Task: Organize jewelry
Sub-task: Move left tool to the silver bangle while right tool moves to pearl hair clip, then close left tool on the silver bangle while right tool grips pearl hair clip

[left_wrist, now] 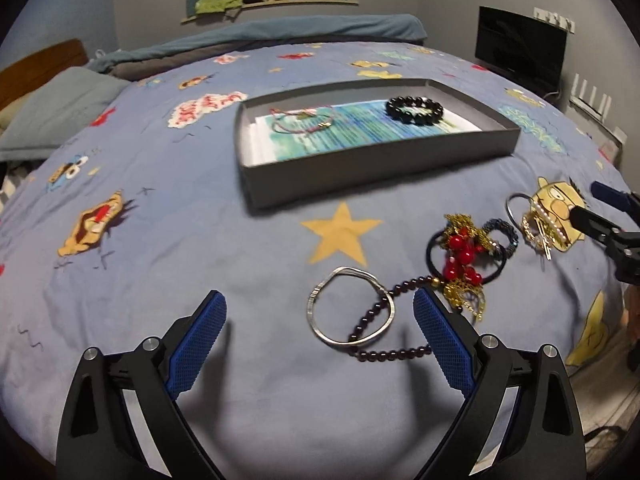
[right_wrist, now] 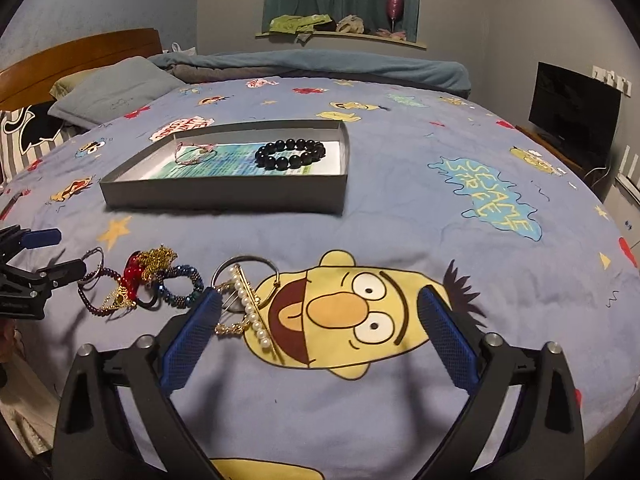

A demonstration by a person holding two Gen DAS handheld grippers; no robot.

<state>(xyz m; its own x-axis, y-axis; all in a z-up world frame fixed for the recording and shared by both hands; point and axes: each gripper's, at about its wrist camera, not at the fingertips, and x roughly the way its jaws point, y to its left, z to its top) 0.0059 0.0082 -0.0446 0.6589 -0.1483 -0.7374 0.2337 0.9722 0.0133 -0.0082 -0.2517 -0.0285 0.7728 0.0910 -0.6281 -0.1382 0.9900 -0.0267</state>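
A grey box lid lies on the bed and holds a black bead bracelet and a thin red cord bracelet. My left gripper is open just above the sheet; a silver bangle and a dark purple bead string lie between its fingers. A red berry and gold hair tie lies past its right finger. My right gripper is open and empty; a pearl hair clip lies by its left finger.
A blue beaded ring and a thin metal hoop lie among the loose jewelry. Pillows and a folded blanket are at the far side. A dark monitor stands right of the bed.
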